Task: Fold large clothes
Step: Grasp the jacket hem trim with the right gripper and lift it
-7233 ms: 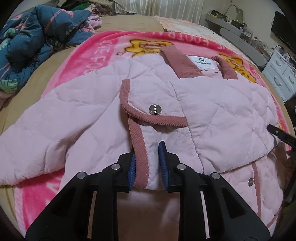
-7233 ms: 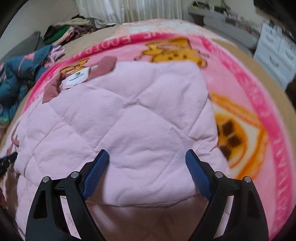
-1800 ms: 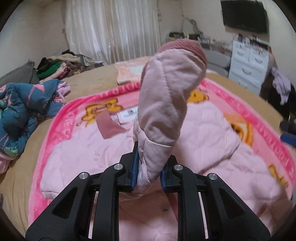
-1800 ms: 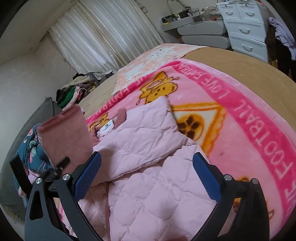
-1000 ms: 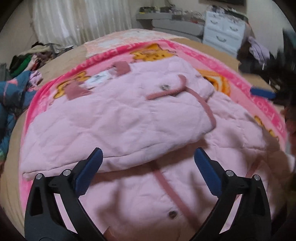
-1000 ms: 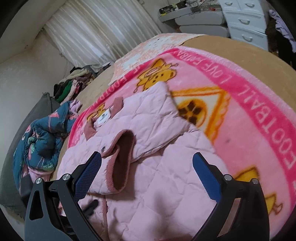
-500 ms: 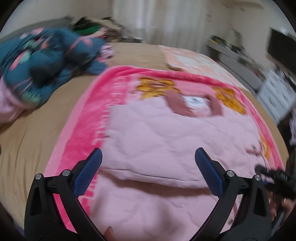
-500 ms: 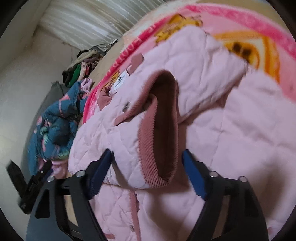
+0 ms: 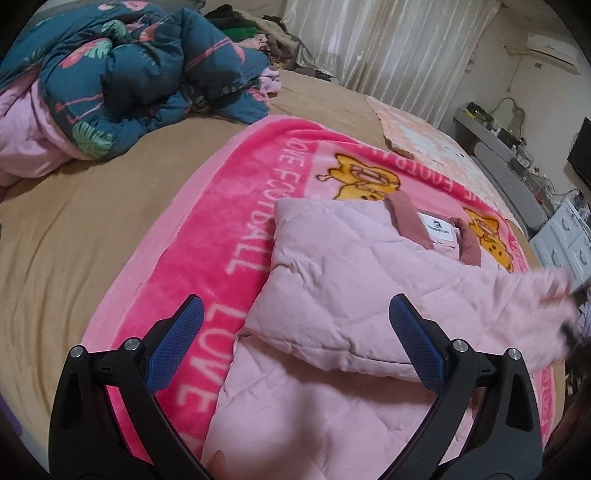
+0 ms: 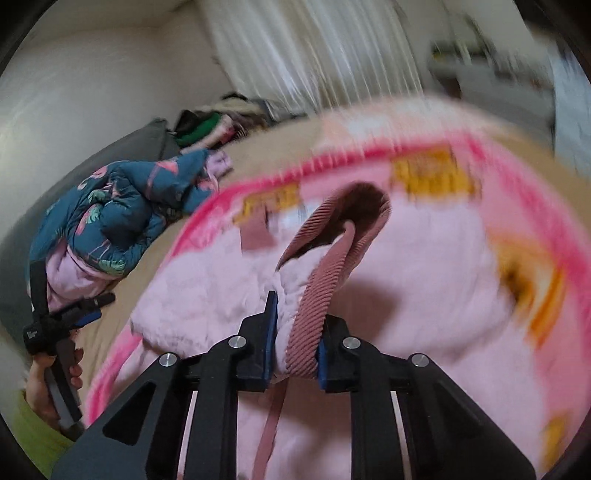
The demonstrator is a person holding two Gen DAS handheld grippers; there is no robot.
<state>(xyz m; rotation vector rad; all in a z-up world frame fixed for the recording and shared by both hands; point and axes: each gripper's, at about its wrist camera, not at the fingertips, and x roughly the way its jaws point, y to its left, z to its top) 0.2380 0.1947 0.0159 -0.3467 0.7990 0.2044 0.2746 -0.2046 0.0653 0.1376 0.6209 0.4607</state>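
Note:
A pale pink quilted jacket with dusty-rose corduroy trim lies on a pink cartoon blanket on the bed, one sleeve folded across its front. My left gripper is open and empty, hovering over the jacket's left folded edge. My right gripper is shut on the sleeve cuff, holding the ribbed rose cuff raised above the jacket. The right wrist view is blurred by motion. The left gripper also shows in the right wrist view, at the left edge of the bed.
A crumpled teal floral duvet lies at the far left of the tan bed sheet. A pile of clothes sits by the white curtains. A desk and white drawers stand at the right.
My left gripper let go of the sleeve it folded across the jacket and swung to the jacket's left side. My right gripper closed on the sleeve cuff and lifted it.

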